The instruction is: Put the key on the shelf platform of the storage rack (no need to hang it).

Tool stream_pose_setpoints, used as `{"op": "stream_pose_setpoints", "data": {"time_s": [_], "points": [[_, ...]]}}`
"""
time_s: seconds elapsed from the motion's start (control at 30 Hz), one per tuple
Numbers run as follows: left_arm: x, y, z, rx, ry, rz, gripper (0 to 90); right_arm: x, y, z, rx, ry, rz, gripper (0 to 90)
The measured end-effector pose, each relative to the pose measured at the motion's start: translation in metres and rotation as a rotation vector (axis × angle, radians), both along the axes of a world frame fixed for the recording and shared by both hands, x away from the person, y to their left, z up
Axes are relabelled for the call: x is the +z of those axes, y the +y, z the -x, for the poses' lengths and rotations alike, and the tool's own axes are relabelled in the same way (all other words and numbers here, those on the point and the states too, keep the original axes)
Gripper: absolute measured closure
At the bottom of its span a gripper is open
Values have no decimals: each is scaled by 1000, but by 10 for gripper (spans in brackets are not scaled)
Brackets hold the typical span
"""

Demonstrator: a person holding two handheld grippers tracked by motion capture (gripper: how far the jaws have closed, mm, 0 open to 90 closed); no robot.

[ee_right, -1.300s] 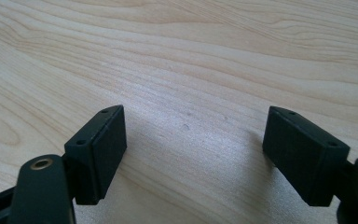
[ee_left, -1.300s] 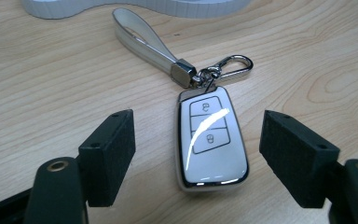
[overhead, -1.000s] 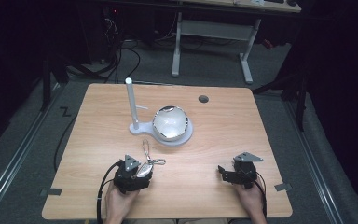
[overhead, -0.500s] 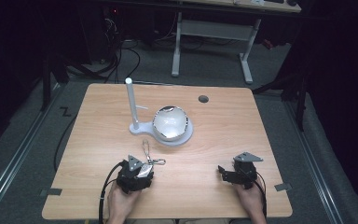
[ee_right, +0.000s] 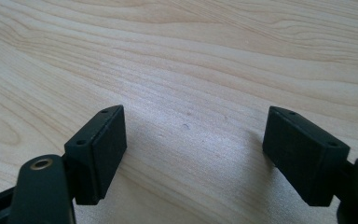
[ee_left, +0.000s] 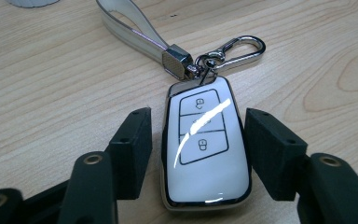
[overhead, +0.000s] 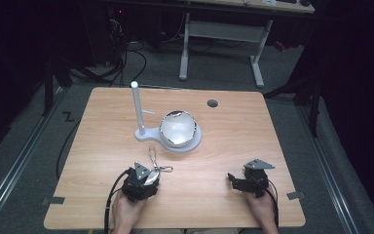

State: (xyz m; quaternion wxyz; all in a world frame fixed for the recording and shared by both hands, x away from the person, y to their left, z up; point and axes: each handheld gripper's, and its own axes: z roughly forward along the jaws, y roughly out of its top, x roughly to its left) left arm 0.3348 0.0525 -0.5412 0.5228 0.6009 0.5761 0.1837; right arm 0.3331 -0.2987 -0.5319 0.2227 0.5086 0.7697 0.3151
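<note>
A white car key fob (ee_left: 207, 149) with a chrome rim lies flat on the wooden table (overhead: 102, 146). A pale strap (ee_left: 130, 30) and a silver carabiner clip (ee_left: 242, 46) hang from its ring. My left gripper (ee_left: 199, 119) is open, its jaws either side of the fob with a thin gap on each side. In the high view the left gripper (overhead: 146, 178) sits over the fob (overhead: 151, 178) near the front left, with the strap (overhead: 152, 153) reaching forward. My right gripper (overhead: 233, 180) rests open on bare wood at the front right, nothing between its jaws (ee_right: 193, 116).
A white stand with an upright post (overhead: 137, 107) and a shiny round bowl (overhead: 178, 127) on its base stands at the table's middle, just beyond the strap. A dark grommet hole (overhead: 212, 103) is near the far edge. A desk frame stands behind the table.
The left gripper has edged slightly to the right, over the key fob. The right gripper and the stand have stayed still.
</note>
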Motion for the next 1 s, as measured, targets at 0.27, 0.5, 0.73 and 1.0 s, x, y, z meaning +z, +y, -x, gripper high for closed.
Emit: {"op": "stream_pose_setpoints", "data": {"time_s": [0.27, 0.5, 0.73, 1.0], "points": [[1, 0, 1, -16, -1, 0, 484, 0, 0, 0, 1, 0, 0, 219], [2, 0, 1, -20, 11, 5, 492, 0, 0, 0, -2, 1, -2, 219], [5, 2, 0, -23, 16, 26, 496, 0, 0, 0, -2, 2, -2, 219], [20, 4, -2, -34, -5, 62, 499, 0, 0, 0, -4, 2, -5, 219]]}}
